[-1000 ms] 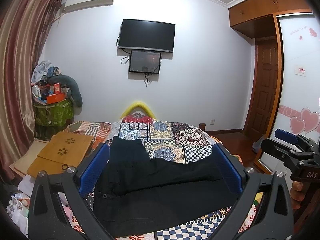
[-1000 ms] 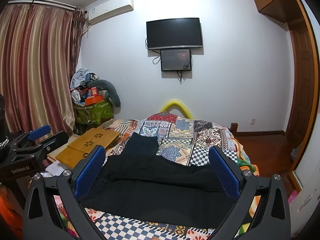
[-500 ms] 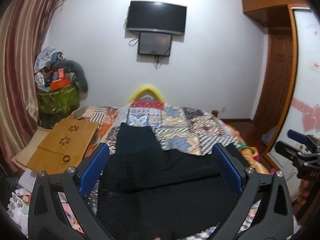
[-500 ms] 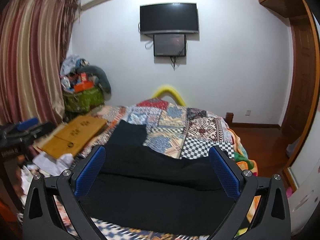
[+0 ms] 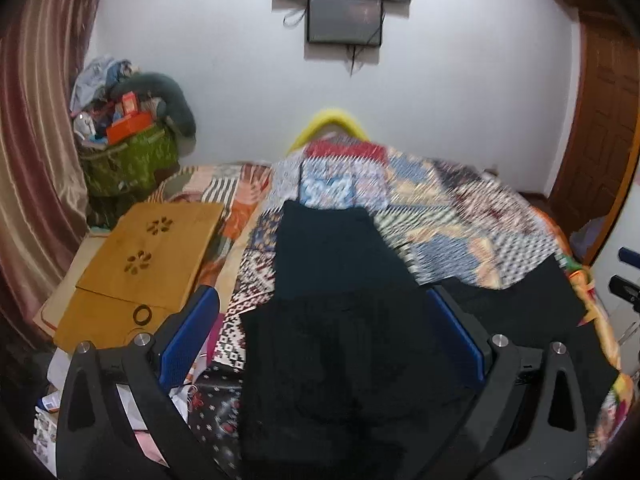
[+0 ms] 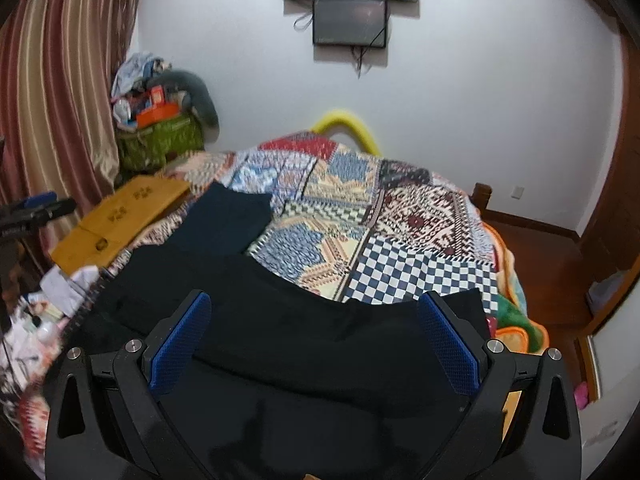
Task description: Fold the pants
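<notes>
Task barely started, by the look of it: the black pants [image 5: 344, 320] lie spread flat on the patchwork quilt [image 5: 460, 216] of the bed, nothing gripped yet, every fold still left to do. One leg runs away toward the headboard, the other goes off to the right across the near part of the bed, so the legs sit at an angle, not stacked. Left wrist view is motion-blurred, so waistband versus hem at the near edge is hard to tell.

Going left to right. Wooden lap desk [image 5: 136, 264] sits off the bed's left side, clear of the fabric. Left gripper [image 5: 320, 340] has its jaws spread wide, empty, hanging over the left end of the pants where the two legs meet; dark cloth fills the gap between the blue pads [image 5: 188, 332], but contact is not shown.

Right gripper [image 6: 314, 344] is likewise spread wide and empty, poised over the sideways leg [image 6: 320, 340]. Fabric passes under and between both pads, with the leg's end [image 6: 468, 308] near the right pad, by the checkered patch [image 6: 420, 272].

Likely next: both claws drop and pinch an edge to bring one leg onto the other.
</notes>
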Demonstrator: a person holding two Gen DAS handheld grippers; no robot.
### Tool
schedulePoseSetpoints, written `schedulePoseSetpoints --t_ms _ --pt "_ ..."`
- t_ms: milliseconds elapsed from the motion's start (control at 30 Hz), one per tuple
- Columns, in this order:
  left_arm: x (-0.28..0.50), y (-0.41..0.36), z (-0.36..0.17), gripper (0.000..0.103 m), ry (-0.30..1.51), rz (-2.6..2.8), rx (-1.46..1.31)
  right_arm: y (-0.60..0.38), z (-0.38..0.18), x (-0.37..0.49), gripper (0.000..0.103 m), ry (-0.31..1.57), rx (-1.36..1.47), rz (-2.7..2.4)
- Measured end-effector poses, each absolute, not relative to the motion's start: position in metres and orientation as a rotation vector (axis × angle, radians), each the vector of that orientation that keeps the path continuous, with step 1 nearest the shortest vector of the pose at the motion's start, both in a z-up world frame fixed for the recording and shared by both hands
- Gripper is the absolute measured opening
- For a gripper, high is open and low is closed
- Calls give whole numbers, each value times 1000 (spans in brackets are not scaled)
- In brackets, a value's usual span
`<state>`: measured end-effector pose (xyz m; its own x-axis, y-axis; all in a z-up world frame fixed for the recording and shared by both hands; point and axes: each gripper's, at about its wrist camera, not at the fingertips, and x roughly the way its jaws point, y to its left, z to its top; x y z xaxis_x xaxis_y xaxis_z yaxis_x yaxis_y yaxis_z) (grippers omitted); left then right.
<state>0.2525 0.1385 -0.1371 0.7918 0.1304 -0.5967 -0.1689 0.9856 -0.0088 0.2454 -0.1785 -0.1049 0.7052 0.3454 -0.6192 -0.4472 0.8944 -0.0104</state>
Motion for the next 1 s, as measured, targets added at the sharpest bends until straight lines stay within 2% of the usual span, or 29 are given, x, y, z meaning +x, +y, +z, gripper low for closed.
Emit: schedulePoseSetpoints --t_ms 167,300,400,567,767,833,900,933,967,1000 --pt "295 169 -190 102 765 192 -63 -170 -134 286 102 740 -231 458" --pt "321 190 -236 89 890 200 -69 -166 -158 323 101 835 -240 474" --pt "341 202 -268 86 956 208 -67 -163 -176 348 100 906 -254 490" --pt "367 215 -297 80 1027 208 -123 -155 -201 380 92 991 -267 546" --pt "389 218 -316 79 1049 242 -161 -132 -234 395 91 1106 -354 646" --pt "389 214 -317 76 1043 250 -142 -130 -239 396 91 1094 -348 647" --pt "385 210 -315 61 1032 269 -104 -131 -238 397 74 1100 -300 671" --pt "383 210 -314 56 1030 276 -93 -133 -238 397 72 1099 -281 667" --pt "381 209 -312 44 1030 288 -77 -133 -237 397 68 1096 -272 664" --pt "380 211 -311 33 1031 304 -64 -132 -237 393 59 1086 -269 673"
